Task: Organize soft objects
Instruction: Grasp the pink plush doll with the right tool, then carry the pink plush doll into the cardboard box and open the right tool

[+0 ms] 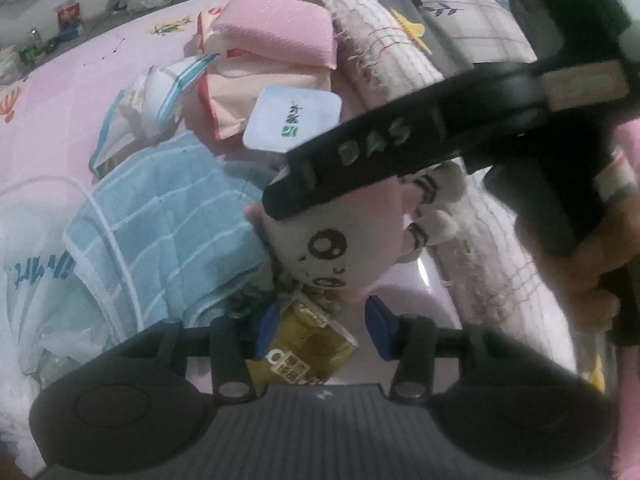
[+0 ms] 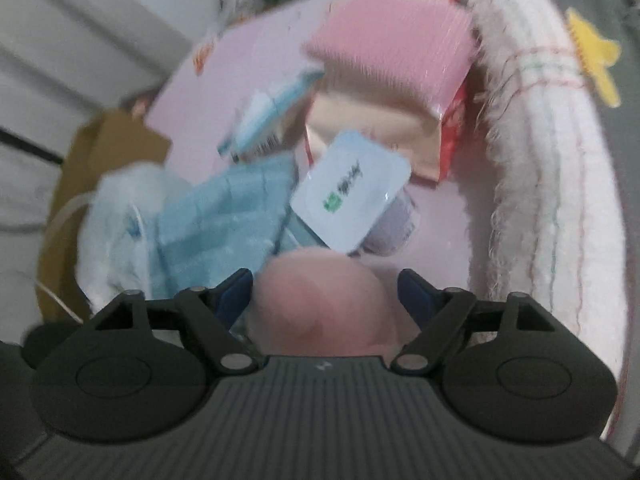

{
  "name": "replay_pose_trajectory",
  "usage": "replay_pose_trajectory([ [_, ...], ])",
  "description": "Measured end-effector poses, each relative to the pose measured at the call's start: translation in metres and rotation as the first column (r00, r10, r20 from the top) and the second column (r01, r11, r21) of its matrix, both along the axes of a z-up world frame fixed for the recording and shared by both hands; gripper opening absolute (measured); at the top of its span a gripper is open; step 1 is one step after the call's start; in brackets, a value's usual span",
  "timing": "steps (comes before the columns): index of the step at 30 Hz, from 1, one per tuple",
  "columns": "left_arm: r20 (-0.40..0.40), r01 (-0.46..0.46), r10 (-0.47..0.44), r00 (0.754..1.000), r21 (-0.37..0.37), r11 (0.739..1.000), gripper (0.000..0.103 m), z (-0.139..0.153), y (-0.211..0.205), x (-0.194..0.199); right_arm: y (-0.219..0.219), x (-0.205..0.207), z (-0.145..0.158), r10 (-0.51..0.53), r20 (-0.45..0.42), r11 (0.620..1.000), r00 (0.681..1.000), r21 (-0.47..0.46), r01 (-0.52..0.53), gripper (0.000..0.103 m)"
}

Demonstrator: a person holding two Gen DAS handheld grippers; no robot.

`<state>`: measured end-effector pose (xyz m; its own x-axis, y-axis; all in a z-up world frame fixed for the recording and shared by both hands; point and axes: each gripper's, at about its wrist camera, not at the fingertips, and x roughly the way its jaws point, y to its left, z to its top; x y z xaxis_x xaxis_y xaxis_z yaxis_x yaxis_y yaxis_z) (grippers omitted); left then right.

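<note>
We have the plush toy [image 1: 340,240] on the pink bed [image 1: 60,120], between our right gripper's [image 2: 324,292] spread jaws, not yet clenched. Our left gripper [image 1: 320,328] hangs open over a gold packet [image 1: 308,352]. Next: close on the toy.

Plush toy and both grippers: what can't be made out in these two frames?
- Plush toy: left wrist view, top hidden by the right gripper's black finger; right wrist view, only a pink blur.
- Right gripper: contact with the toy lost to motion blur.
- Gold packet: left wrist view, partly covered by the left gripper; its print too small to read.
</note>
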<state>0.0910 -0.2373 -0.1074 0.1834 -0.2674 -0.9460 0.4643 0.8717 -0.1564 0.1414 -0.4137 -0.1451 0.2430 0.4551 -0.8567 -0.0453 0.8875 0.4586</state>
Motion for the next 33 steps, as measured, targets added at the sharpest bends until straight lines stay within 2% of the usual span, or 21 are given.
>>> replay_pose_trajectory([
  [2, -0.005, -0.013, 0.013, 1.000, -0.009, 1.000, 0.049, 0.002, 0.003, 0.002, -0.004, 0.001, 0.001, -0.023, -0.007, 0.999, 1.000, 0.042, 0.023, 0.068],
  [3, -0.008, -0.021, 0.021, 1.000, -0.017, 1.000, 0.053, 0.001, 0.004, 0.002, -0.006, -0.002, 0.003, -0.049, -0.007, 0.998, 0.999, 0.048, 0.049, 0.067],
  [6, -0.023, -0.044, 0.043, 0.999, -0.045, 0.998, 0.060, 0.002, 0.002, 0.005, -0.029, -0.014, 0.003, -0.199, -0.048, 0.972, 0.979, 0.117, 0.203, 0.065],
  [8, -0.031, -0.049, 0.047, 0.998, -0.069, 0.996, 0.059, 0.003, -0.001, 0.006, -0.049, -0.029, -0.001, -0.327, -0.101, 0.919, 0.940, 0.198, 0.341, 0.065],
  [10, -0.038, -0.037, 0.034, 0.999, -0.092, 0.995, 0.058, 0.005, -0.004, 0.005, -0.060, -0.042, -0.002, -0.402, -0.133, 0.871, 0.906, 0.251, 0.423, 0.065],
  [16, -0.007, 0.011, -0.012, 1.000, -0.143, 0.990, 0.056, 0.027, -0.003, -0.010, -0.079, -0.077, 0.017, -0.530, -0.153, 0.768, 0.834, 0.331, 0.549, 0.065],
  [22, 0.032, -0.009, 0.015, 0.999, -0.167, 0.986, 0.055, 0.063, 0.031, -0.019, -0.057, -0.088, 0.050, -0.540, -0.132, 0.745, 0.832, 0.386, 0.544, 0.065],
  [25, 0.059, -0.037, 0.047, 0.997, -0.164, 0.986, 0.055, 0.081, 0.063, -0.020, -0.031, -0.086, 0.068, -0.524, -0.124, 0.738, 0.843, 0.429, 0.522, 0.065],
  [29, 0.099, -0.097, 0.111, 0.989, -0.131, 0.987, 0.055, 0.104, 0.116, -0.021, 0.023, -0.074, 0.087, -0.471, -0.120, 0.736, 0.874, 0.493, 0.464, 0.065],
  [33, 0.138, -0.194, 0.204, 0.969, -0.082, 0.978, 0.056, 0.125, 0.185, -0.019, 0.089, -0.055, 0.099, -0.413, -0.120, 0.724, 0.903, 0.559, 0.405, 0.065],
])
